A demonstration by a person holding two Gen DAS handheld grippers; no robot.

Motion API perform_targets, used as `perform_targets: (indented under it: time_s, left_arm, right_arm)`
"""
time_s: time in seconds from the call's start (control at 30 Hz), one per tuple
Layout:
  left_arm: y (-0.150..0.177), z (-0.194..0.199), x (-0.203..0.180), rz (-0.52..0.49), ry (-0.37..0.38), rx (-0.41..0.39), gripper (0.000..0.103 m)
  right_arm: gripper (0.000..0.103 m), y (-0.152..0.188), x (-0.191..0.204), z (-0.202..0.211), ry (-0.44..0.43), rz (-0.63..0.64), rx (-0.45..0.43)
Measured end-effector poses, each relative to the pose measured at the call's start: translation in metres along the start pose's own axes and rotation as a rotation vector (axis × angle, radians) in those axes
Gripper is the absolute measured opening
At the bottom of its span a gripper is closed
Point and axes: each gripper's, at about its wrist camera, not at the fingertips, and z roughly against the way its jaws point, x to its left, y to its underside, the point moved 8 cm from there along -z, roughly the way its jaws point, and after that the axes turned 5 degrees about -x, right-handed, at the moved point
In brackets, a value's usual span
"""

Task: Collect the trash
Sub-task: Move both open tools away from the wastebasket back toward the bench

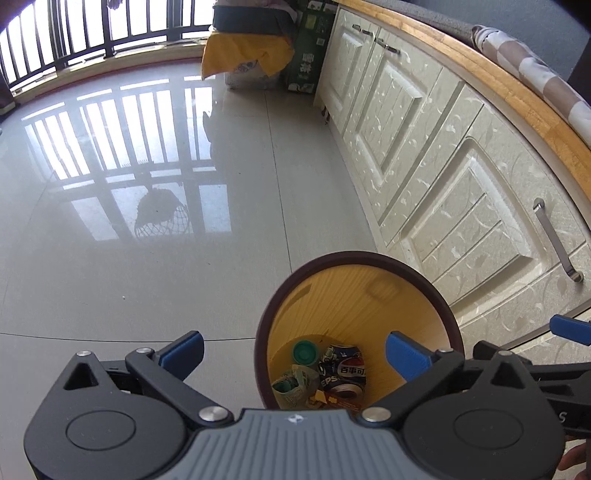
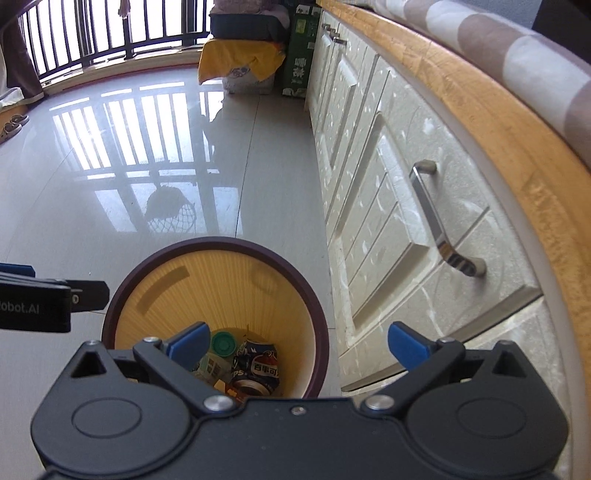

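Trash lies at the bottom of a round bin [image 1: 369,291] that stands on the shiny floor [image 1: 147,277], just beside the white cupboards [image 1: 443,177]. The bin is yellow inside with a dark brown rim. Down in it are a squashed blue soda can [image 1: 343,373], a green cap [image 1: 305,352], a crumpled green wrapper [image 1: 295,384] and a small yellow scrap [image 1: 320,398].

The left gripper [image 1: 294,353] hangs over the bin. Its blue fingers [image 1: 183,350] are wide apart and hold nothing. The right gripper [image 2: 297,345] hangs over the bin too, closer to the cupboards. Its blue fingers [image 2: 408,345] are also wide apart and hold nothing.

Far across the floor, a yellow cloth [image 1: 240,55] covers a box, next to a green carton [image 1: 308,51] and the black railing [image 1: 92,33].
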Motion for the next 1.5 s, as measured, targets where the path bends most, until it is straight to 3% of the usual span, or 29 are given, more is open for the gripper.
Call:
perform_targets:
  time_s: [0.67,0.93,1.5]
  left_arm:
    - [0.013,0.065,0.003,-0.046,-0.031,-0.073,0.103]
    - [0.007,0.109,0.001,-0.055,-0.038,-0.144,0.103]
    - [0.030,0.205,-0.007,0.001,-0.030,-0.236,0.103]
  right_arm:
    - [0.103,-0.009,-0.003,0.066,0.035,0.019,-0.103]
    - [0.103,-0.016,-0.003,0.109,0.031,-0.003,-0.150]
    - [0.103,-0.018,-0.015,0.220,0.052,-0.004,-0.280]
